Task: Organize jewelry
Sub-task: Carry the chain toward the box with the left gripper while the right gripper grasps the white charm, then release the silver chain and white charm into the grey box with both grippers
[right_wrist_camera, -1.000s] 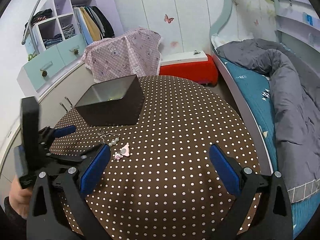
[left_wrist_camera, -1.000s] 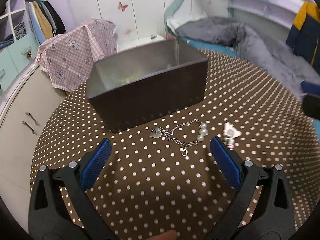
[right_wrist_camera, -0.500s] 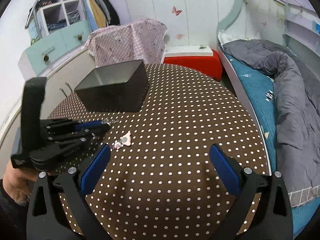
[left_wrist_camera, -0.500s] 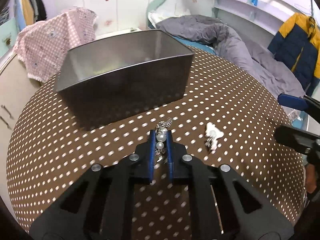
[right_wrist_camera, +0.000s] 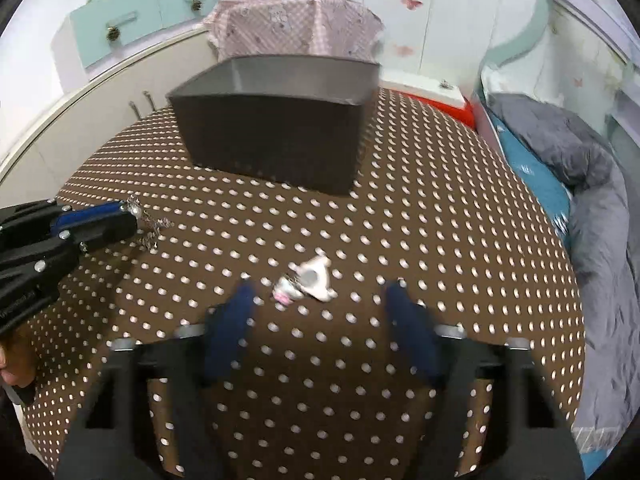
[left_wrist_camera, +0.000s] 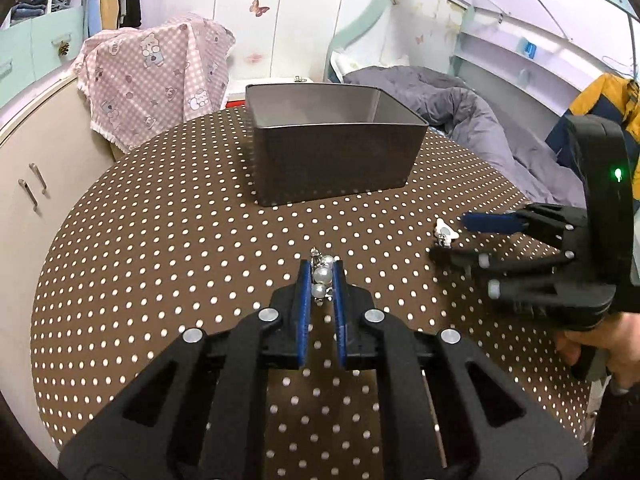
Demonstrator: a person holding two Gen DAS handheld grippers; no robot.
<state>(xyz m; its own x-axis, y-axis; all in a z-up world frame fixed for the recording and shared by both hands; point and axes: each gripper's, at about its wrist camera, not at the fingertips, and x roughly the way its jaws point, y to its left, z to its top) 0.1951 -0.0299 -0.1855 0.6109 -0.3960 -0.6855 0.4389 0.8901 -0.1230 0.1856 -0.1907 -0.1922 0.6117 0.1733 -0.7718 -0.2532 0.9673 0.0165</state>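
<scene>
My left gripper [left_wrist_camera: 320, 272] is shut on a pearl and chain bracelet [left_wrist_camera: 321, 276] and holds it just above the dotted brown table [left_wrist_camera: 160, 264]. The chain hangs from it in the right wrist view [right_wrist_camera: 150, 226]. A dark open box [left_wrist_camera: 332, 152] stands behind it, also seen in the right wrist view [right_wrist_camera: 276, 136]. My right gripper [right_wrist_camera: 320, 292] is open, its blue pads either side of a small white and pink charm [right_wrist_camera: 308, 280] lying on the table. The charm also shows in the left wrist view [left_wrist_camera: 445, 234] next to the right gripper [left_wrist_camera: 448, 240].
A pink checked cloth [left_wrist_camera: 160, 76] covers something behind the table. A cabinet [left_wrist_camera: 32, 184] stands left. A bed with a grey duvet [right_wrist_camera: 580, 168] lies right, and a red stool [right_wrist_camera: 432, 96] stands behind the box.
My left gripper closed on the bracelet and lifted it slightly. My right gripper moved forward and down to the charm, its jaws narrowing around it.
</scene>
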